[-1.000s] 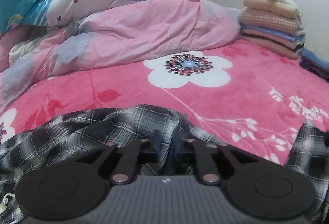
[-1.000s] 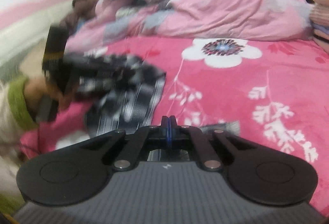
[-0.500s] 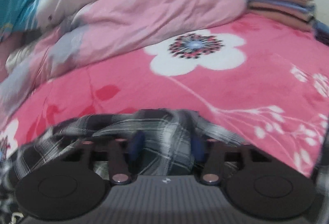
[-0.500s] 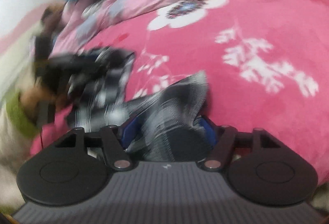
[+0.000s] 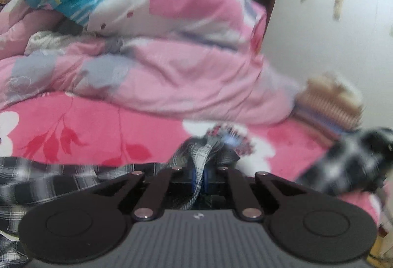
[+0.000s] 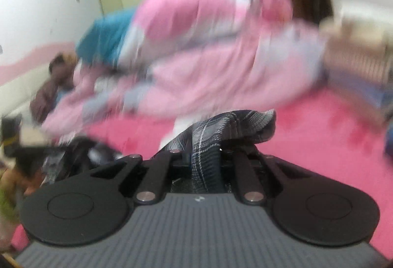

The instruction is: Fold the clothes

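Both hand-held grippers hold the same garment, a black-and-white plaid shirt (image 5: pixel 61 184). The left hand-held gripper (image 5: pixel 200 173) has just been closing, and a bunched ridge of the plaid cloth now sits pinched between its blue pads, rising forward above the fingertips. The right hand-held gripper (image 6: pixel 205 157) has likewise just been closing, and a thick twist of the shirt (image 6: pixel 235 127) is clamped in its narrow jaws, with a fold draped over the right-hand finger. In the left wrist view the rest of the shirt trails to the left across the pink floral bedcover (image 5: pixel 86 130), and a blurred plaid portion shows at the right edge. Behind lies a heaped pink quilt (image 5: pixel 172 66) with a teal item on top, and a stack of folded clothes (image 5: pixel 329 105) stands at the far right of the bed. Both views are smeared, so fine detail of the grips is limited. Judged progress: the stack indicates several items are already folded; this shirt is at the pick-up stage only, crumpled and with no fold made. Remaining, by judgement: spread it flat on the bedcover, fold it, and add it to the stack.
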`<state>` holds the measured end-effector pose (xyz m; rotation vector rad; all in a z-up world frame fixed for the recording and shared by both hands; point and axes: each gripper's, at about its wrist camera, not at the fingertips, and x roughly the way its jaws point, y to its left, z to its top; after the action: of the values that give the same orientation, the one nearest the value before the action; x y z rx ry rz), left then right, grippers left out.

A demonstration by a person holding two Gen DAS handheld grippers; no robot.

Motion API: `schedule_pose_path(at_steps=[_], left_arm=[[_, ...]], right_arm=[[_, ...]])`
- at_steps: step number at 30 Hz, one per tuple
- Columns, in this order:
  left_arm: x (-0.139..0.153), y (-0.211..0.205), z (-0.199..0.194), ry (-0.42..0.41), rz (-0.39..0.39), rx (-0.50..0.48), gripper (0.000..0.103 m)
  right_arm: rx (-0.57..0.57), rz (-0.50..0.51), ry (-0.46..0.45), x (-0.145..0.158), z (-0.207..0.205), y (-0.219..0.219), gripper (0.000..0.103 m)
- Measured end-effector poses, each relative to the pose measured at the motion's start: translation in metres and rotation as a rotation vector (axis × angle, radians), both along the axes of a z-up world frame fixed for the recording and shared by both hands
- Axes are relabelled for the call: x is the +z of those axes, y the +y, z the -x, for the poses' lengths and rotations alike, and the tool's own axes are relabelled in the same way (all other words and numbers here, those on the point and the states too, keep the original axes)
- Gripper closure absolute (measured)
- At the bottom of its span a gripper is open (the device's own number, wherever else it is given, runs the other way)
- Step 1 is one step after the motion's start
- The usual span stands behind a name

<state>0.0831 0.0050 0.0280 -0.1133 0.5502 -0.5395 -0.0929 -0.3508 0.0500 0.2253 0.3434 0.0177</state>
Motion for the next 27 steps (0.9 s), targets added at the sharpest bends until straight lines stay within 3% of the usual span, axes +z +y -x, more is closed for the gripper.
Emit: schedule_pose_path(at_steps=[2, 5, 7, 10, 12, 15, 19, 24, 27], left_arm=[[0.006, 0.011, 0.008, -0.022, 0.035, -0.022, 0.097], [0.003, 0.023, 0.022, -0.021, 0.063, -0.071, 0.097], [-0.006, 0.027, 0.027, 0.012, 0.071, -0.108, 0.097], [-0.021, 0.028, 0.034, 0.053, 0.057, -0.152, 0.097], [-0.028, 0.028, 0.041, 0.057, 0.043, -0.170, 0.097], [-0.031, 0.035, 0.051, 0.058, 0.084, -0.201, 0.097], [-0.035, 0.039, 0.066, 0.047, 0.074, -0.262, 0.097], [-0.038, 0.046, 0.088, 0.065, 0.093, -0.284, 0.097], [-0.041, 0.052, 0.099, 0.080, 0.108, -0.279, 0.097]], right_arm=[[-0.006, 0.071, -0.064, 0.011, 0.007, -0.010, 0.094], [-0.008, 0.102, -0.062, -0.011, 0.024, -0.028, 0.092], [-0.026, 0.066, 0.050, -0.045, 0.026, -0.046, 0.089], [-0.164, 0.037, 0.293, -0.099, 0.030, -0.073, 0.087], [-0.271, -0.021, 0.335, -0.114, 0.042, -0.089, 0.084], [-0.371, -0.178, 0.221, -0.103, 0.069, -0.102, 0.080], [-0.276, -0.068, 0.141, -0.074, 0.050, -0.060, 0.078], [0.127, 0.193, 0.134, -0.058, -0.010, 0.046, 0.070], [0.332, 0.397, 0.145, -0.070, -0.038, 0.115, 0.062]])
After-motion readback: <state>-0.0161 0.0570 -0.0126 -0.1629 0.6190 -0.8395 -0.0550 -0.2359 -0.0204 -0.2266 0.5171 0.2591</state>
